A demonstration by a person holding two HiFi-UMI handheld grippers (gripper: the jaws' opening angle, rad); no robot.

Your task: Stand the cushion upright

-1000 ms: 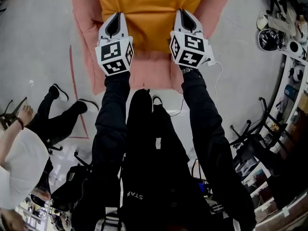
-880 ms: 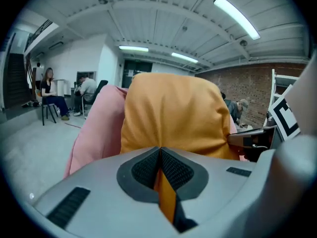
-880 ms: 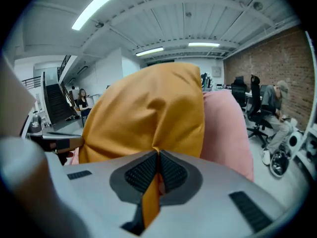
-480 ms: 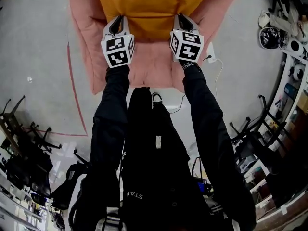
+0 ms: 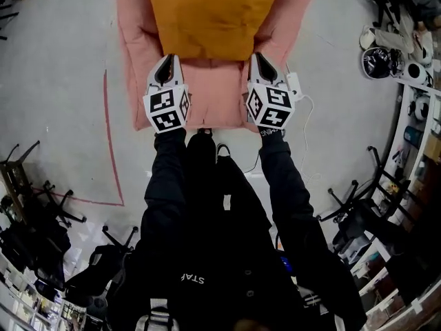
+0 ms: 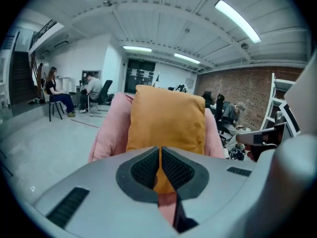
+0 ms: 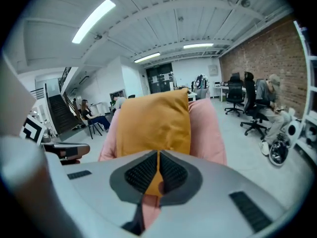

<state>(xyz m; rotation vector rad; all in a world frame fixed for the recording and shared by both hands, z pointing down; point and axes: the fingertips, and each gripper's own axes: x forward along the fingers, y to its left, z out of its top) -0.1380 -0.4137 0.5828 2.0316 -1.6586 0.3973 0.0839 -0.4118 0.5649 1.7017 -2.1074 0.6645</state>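
A red tape line [image 5: 110, 150] runs along the floor [image 5: 55, 81] left of the pink armchair [image 5: 213, 102].

Left gripper [image 5: 166, 59]: held over the left part of the seat's front, pointing at the lower left corner of the cushion. Its jaws have just been opening and stand parted by a narrow slit, with nothing pinched between the pads.

The orange cushion [image 5: 212, 16] is the only item in the armchair. It stands upright, lower edge on the seat, leaning on the backrest between the two padded sides.

Right gripper [image 5: 260, 56]: over the right part of the seat's front, at the cushion's lower right corner. Jaws likewise a slit apart, empty.

A white plug block [image 5: 295, 85] with its cable lies on the floor at the armchair's right front corner.
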